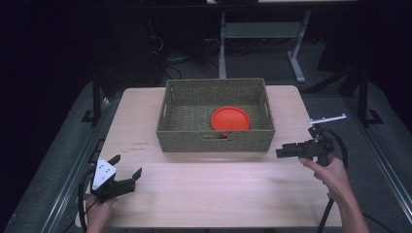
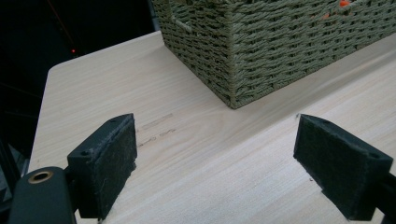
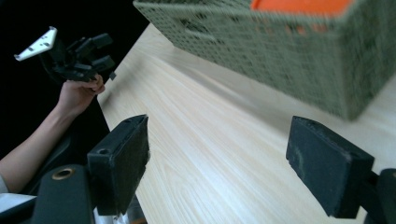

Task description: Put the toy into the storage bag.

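An olive woven basket stands at the back middle of the light wooden table. An orange round plate lies inside it, toward its front right. My left gripper hovers open at the table's front left corner, jaws wide apart and empty, pointing at the basket's corner. My right gripper is held open just right of the basket's front corner, nothing between its pads. In the right gripper view the basket with the orange plate is ahead, and the left gripper is far off.
Bare tabletop stretches between the two grippers in front of the basket. Faint pencil-like marks lie left of the basket. Metal rails run along both table sides. A white desk frame stands behind on the dark floor.
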Demonstrator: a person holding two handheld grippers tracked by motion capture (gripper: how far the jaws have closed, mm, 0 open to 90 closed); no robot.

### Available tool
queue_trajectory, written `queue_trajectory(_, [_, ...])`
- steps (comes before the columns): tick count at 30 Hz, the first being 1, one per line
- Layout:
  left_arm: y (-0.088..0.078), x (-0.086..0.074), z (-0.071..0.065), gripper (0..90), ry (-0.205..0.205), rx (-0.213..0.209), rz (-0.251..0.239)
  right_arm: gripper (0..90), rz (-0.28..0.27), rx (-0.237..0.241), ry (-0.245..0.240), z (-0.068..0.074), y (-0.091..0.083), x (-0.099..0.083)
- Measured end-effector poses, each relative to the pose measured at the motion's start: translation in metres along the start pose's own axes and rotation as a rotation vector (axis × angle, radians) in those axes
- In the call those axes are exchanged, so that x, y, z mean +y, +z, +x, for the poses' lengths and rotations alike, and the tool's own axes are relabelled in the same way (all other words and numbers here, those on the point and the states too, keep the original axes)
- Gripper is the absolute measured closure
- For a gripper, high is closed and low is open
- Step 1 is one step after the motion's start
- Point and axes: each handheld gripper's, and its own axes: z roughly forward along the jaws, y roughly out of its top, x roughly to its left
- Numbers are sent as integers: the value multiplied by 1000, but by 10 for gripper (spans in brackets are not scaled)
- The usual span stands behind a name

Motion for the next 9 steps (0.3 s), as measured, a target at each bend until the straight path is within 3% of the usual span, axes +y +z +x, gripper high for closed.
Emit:
queue_trajectory(4, [0,0,-1,127,-7,1,-5,198,0,-11,24,-7,0,-20])
queue_trajectory(9, [0,1,-4,127,-2,-3,-5,193,-24,-26,10,-5,1,-42])
